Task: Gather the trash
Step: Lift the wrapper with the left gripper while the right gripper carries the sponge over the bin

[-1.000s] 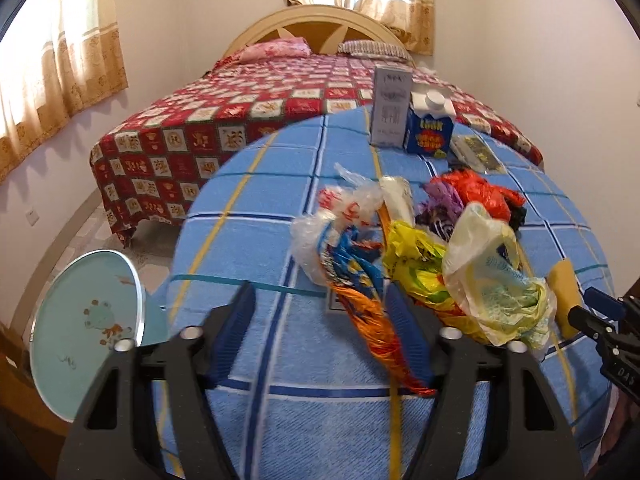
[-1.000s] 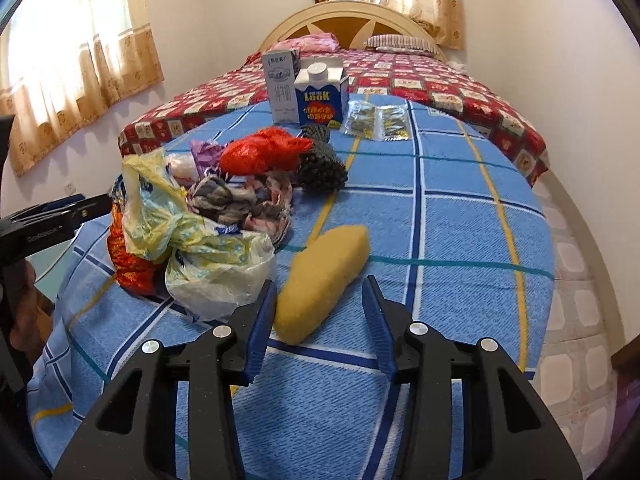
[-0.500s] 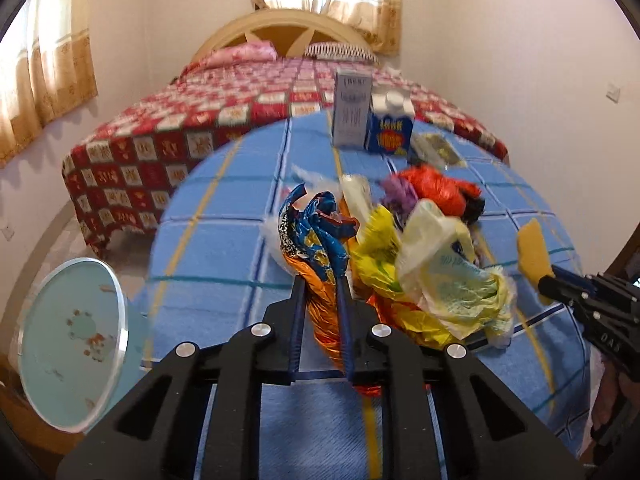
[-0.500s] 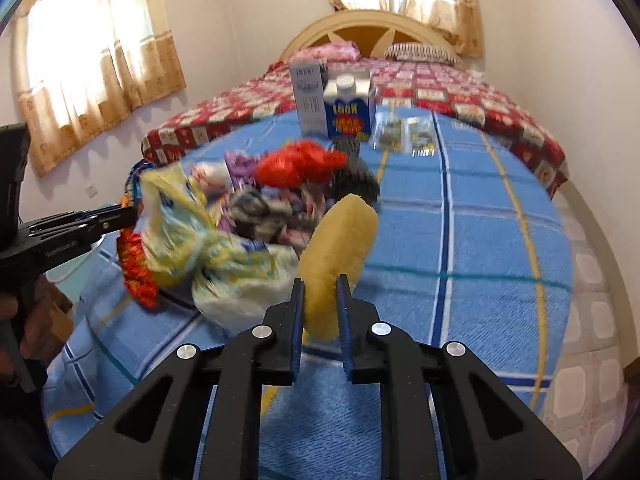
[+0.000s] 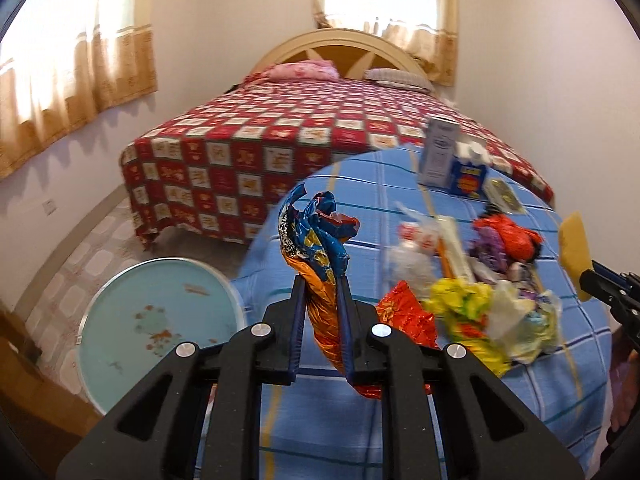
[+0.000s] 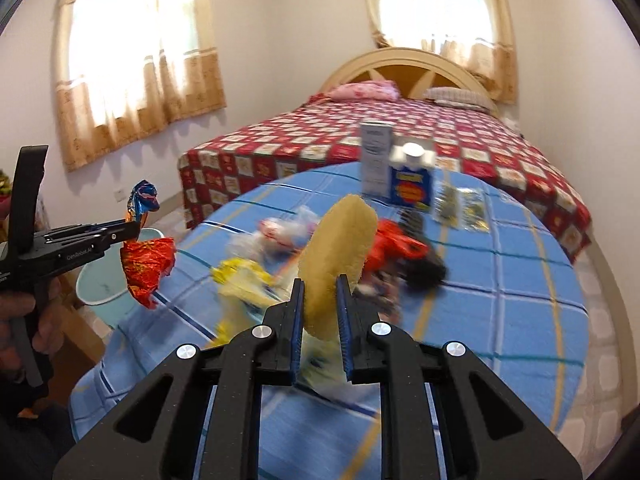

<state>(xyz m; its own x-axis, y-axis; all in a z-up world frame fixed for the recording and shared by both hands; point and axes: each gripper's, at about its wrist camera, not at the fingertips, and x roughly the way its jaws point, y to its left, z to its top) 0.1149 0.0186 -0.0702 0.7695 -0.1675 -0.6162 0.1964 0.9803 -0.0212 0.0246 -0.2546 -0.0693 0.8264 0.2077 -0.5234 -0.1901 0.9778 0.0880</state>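
Note:
My left gripper (image 5: 322,284) is shut on a crumpled orange, blue and red snack wrapper (image 5: 320,248), lifted above the blue checked tablecloth (image 5: 360,184). In the right wrist view that wrapper (image 6: 146,264) hangs from the left gripper (image 6: 134,230) at the left. My right gripper (image 6: 319,284) is shut on a yellow sponge (image 6: 338,248) that stands up between its pads; the sponge (image 5: 574,252) also shows at the right edge of the left wrist view. A heap of plastic bags and wrappers (image 5: 488,292) stays on the cloth.
A pale blue round bin (image 5: 156,324) stands on the floor left of the table. At the table's far side stand a grey carton (image 5: 440,156) and a blue milk carton (image 5: 468,172), with foil packets (image 5: 504,196) beside them. A bed with a red checked cover (image 5: 280,136) lies behind.
Both grippers went from open to shut, the left on the snack wrapper, the right on the sponge. Both then rose off the cloth with their loads, and the left swung towards the bin side.

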